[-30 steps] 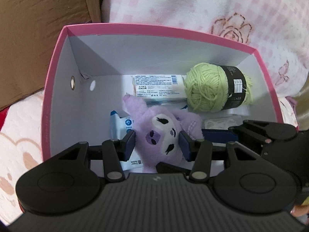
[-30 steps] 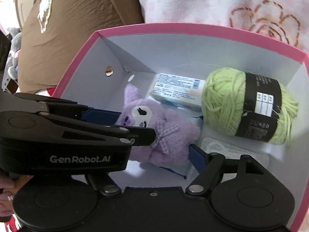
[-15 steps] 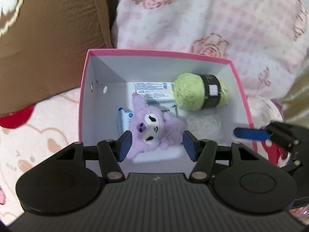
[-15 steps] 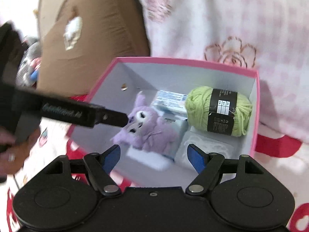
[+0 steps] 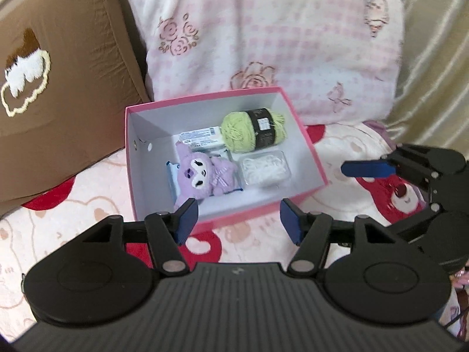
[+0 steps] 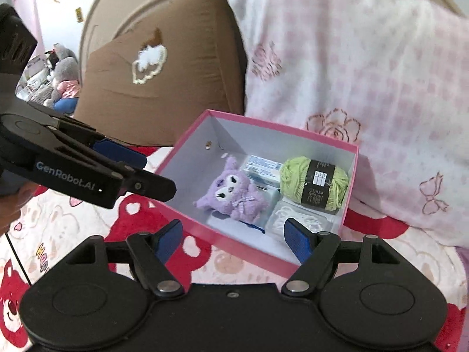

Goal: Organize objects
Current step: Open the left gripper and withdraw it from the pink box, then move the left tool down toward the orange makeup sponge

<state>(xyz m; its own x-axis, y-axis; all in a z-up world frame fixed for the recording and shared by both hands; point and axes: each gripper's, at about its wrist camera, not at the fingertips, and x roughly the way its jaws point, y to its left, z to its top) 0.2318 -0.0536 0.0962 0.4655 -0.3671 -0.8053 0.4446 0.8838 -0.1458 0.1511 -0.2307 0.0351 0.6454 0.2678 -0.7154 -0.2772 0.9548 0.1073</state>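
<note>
Presently, the left hand-held gripper [image 5: 239,220] is hovering just short of the box's near wall, jaws spread wide, holding nothing. The right hand-held gripper [image 6: 234,242] is likewise standing wide and empty, poised before the near rim.

Item: pink box [image 5: 304,143], white inside, sitting open on a bed cover printed with red bears [image 5: 401,193].
Contents, all lying within the box walls:
- purple plush toy [image 5: 202,176], lying face up at the left-centre, resting on a blue-edged packet [image 5: 173,182].
- white printed carton [image 5: 202,140], lying behind the plush, touching the yarn.
- green yarn ball [image 5: 252,130] with a black band, occupying the far right corner.
- clear plastic tub [image 5: 265,168] of white pieces, sitting in front of the yarn, just beside the plush.

Surroundings: brown cushion [image 6: 152,88] and pink checked pillow [image 6: 351,73] are leaning behind the box.

Step in hand, judged: packing is appearing finished, with both tools free of the load. No loose item and no lid are showing. The next move is likely calling for either a further object from out of view or a closing of the box.
</note>
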